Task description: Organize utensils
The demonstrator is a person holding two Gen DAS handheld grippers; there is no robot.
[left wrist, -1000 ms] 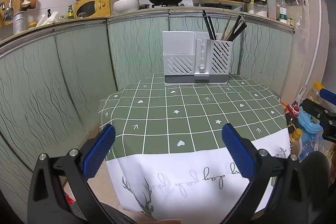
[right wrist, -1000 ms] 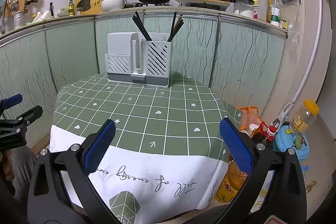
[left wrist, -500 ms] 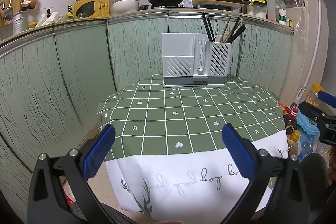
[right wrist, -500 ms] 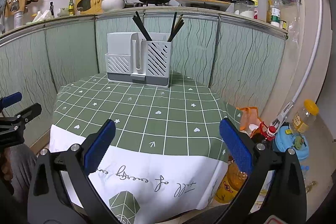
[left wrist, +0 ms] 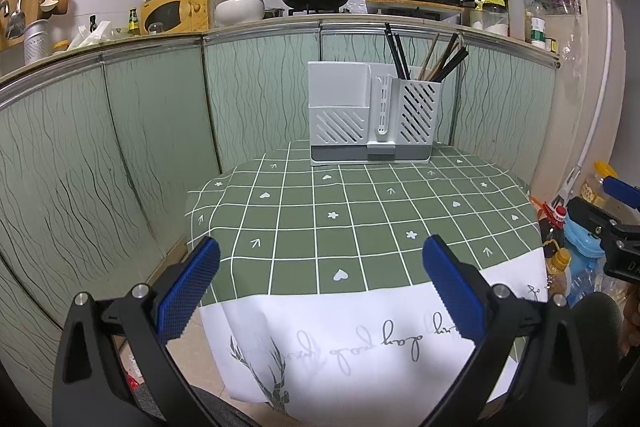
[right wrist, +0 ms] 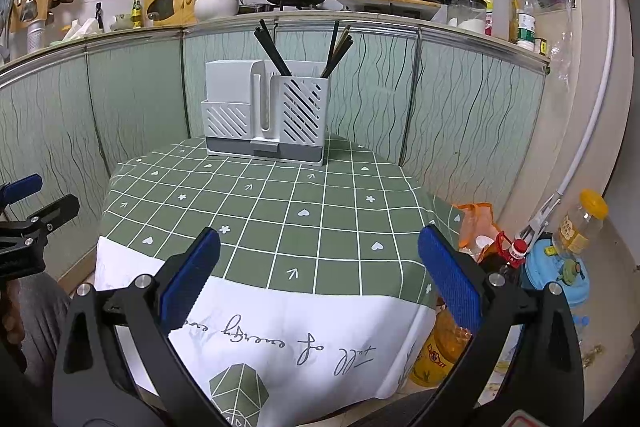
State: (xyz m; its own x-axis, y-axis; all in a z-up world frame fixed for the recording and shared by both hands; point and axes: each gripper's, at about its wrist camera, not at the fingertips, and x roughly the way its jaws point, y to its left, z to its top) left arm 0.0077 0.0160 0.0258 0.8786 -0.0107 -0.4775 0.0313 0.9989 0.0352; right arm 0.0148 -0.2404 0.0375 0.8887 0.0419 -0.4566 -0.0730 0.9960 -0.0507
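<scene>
Left wrist view: the left gripper (left wrist: 320, 281) hangs level over the near edge of the table (left wrist: 360, 219), its blue-padded fingers (left wrist: 188, 287) spread wide apart and empty. The green checked tablecloth (left wrist: 304, 227) ends in a white drop printed with cursive writing that reads upside down and cannot be made out with certainty, beside a deer drawing. The white utensil holder (left wrist: 370, 119) stands upright at the far edge of the tabletop, against the cabinet fronts; dark and wooden chopsticks (left wrist: 424, 57) lean out of its right-hand compartment, while the left compartment shows nothing above its rim. The right gripper (left wrist: 612, 219) pokes in at the frame's right edge, off the table's right side. A jar lid on the counter carries small lettering, too blurred to read.

Right wrist view: the right gripper (right wrist: 318, 277) is held level above the near right corner of the table (right wrist: 280, 203), fingers (right wrist: 448, 279) wide apart and holding nothing. The utensil holder (right wrist: 266, 117) sits at the far edge, chopsticks (right wrist: 304, 47) fanning from its right compartment. The left gripper (right wrist: 28, 211) shows at the left edge, beside the table. A yellow oil bottle (right wrist: 440, 351) on the floor bears a red label, unreadable.
</scene>
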